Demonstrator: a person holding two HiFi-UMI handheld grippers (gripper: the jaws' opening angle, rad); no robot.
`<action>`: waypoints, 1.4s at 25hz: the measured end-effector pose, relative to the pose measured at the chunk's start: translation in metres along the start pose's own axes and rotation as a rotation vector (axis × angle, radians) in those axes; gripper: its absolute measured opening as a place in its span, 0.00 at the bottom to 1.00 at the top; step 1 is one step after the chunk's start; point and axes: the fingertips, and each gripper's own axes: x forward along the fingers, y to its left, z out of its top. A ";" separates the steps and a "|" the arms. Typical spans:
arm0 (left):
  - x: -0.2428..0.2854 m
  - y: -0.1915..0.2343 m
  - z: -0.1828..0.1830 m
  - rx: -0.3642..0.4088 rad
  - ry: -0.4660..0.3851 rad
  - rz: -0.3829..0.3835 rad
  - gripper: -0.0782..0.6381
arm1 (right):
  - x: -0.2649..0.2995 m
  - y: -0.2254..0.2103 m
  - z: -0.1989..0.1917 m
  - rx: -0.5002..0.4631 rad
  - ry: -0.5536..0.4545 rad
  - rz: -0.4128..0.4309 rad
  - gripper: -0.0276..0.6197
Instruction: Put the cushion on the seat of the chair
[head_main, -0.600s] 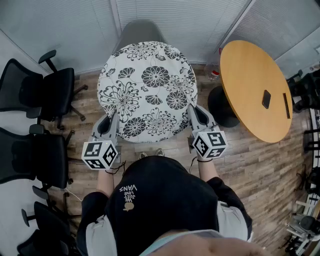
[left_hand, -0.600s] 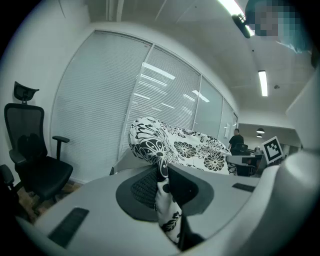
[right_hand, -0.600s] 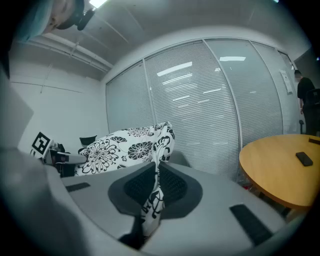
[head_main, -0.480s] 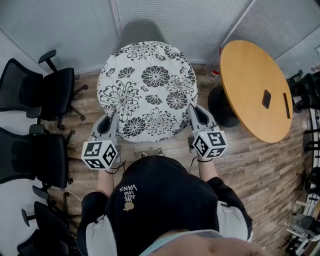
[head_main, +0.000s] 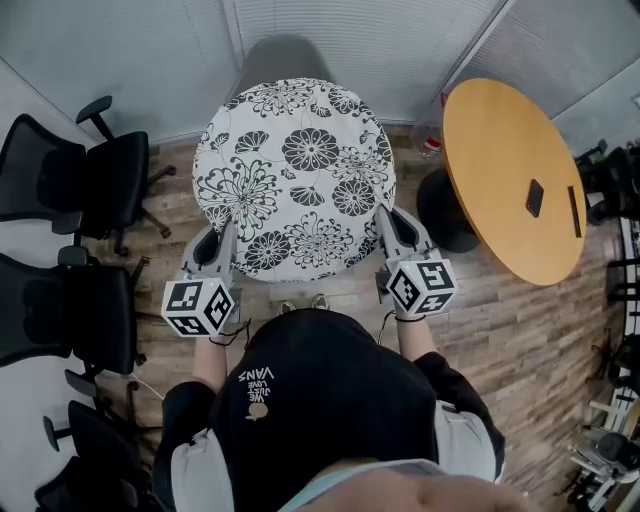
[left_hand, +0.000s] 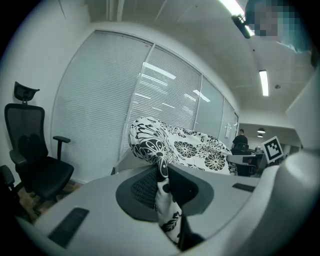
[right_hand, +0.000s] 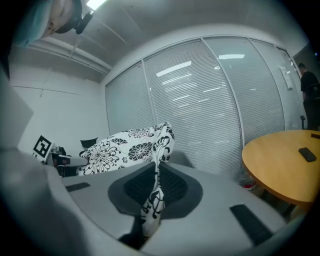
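— What do we hold at this moment?

— We hold the cushion (head_main: 295, 175), a round one, white with black flowers. The left gripper (head_main: 224, 236) is clenched on its near edge at the left side. The right gripper (head_main: 386, 224) is clenched on the near edge at the right side. In both gripper views we see the printed cloth pinched flat between the dark ribbed pads (left_hand: 143, 187).

— And where is the cushion against the chair?

— It is spread in front of us, over the grey chair (head_main: 277, 55). In the head view it covers the seat fully, and only the top of the grey back shows behind it. Whether it touches the seat, we cannot tell.

— Do we find any writing?

— Yes, on our black shirt (head_main: 320, 390). The word "VANS" is printed there in white, and from the head camera it reads upside down. Beside it stand smaller words. We can make out "LOVE", but the others are too small. The marker cube (head_main: 199, 306) on each gripper carries only black and white squares, no letters.

— What is around us?

— A round wooden table (head_main: 500, 130) stands at the right, apart from the cushion, with a small black flat thing (head_main: 534, 197) on it. Black office chairs (head_main: 95, 180) stand at the left, on the wooden floor (head_main: 530, 330).
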 end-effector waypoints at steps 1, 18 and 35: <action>0.000 0.000 0.000 -0.001 -0.001 0.000 0.18 | 0.000 0.000 0.000 0.007 -0.006 0.001 0.09; 0.002 0.006 0.001 0.008 0.001 -0.043 0.18 | -0.004 0.004 -0.002 0.022 -0.012 -0.045 0.09; 0.003 0.003 -0.002 0.024 -0.022 -0.029 0.18 | -0.003 -0.001 -0.004 0.010 -0.038 -0.022 0.09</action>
